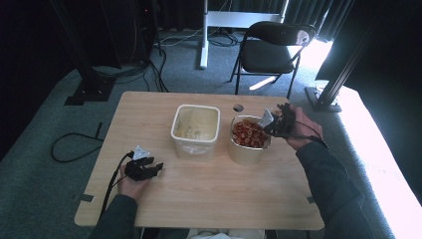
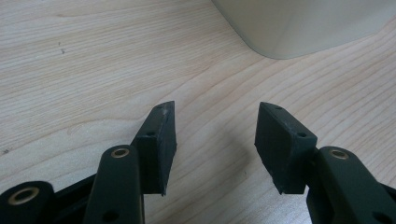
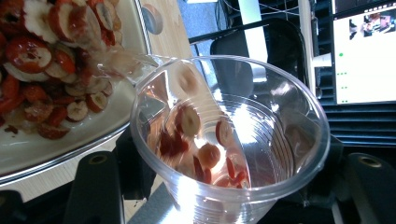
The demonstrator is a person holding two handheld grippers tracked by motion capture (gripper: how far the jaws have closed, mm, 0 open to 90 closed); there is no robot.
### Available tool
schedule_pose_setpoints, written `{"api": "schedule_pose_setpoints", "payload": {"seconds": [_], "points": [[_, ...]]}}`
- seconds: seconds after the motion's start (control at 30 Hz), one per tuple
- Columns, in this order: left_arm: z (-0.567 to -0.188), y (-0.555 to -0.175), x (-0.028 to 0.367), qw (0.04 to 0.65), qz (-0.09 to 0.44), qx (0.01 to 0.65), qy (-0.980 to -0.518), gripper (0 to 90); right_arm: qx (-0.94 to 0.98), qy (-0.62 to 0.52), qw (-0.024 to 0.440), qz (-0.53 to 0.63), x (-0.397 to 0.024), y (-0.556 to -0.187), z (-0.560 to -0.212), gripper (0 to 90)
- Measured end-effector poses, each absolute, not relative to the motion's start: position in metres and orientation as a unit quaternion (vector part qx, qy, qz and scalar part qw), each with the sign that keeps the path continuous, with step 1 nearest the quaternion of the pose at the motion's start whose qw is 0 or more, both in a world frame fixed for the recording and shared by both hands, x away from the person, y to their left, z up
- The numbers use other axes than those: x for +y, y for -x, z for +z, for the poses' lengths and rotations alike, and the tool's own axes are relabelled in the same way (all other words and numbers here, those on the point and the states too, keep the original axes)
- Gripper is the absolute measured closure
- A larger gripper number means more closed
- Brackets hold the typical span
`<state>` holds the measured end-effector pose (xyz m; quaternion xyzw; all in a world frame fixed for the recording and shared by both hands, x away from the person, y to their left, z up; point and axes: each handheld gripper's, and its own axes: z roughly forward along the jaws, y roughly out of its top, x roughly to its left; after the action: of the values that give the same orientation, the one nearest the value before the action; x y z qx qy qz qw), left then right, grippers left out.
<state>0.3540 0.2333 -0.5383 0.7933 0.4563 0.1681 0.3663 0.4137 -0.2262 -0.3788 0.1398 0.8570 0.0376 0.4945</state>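
Cup: clear plastic, grasped by right gripper, tipped at round bowl of red fruit slices.
Left gripper: released, near left, on table.

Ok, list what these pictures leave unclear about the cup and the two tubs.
- Cup: in the right gripper view its base is cut off by the bottom edge; in the high view the right gripper covers it.
- Left tub: contents too blurred and small in the high view; the left gripper view shows just a wall corner, cut off by the top edge.
- Fruit tub: far rim cut off in the right gripper view.
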Motion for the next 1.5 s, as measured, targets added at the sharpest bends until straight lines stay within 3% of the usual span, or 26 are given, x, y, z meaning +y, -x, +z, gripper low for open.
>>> {"api": "schedule_pose_setpoints", "payload": {"seconds": [1.5], "points": [[-0.538,-0.354,0.233,0.367,0.167,0.456,-0.793,48.9,0.828,-0.013,0.553,-0.095,-0.196,-0.406,-0.378,35.2]]}}
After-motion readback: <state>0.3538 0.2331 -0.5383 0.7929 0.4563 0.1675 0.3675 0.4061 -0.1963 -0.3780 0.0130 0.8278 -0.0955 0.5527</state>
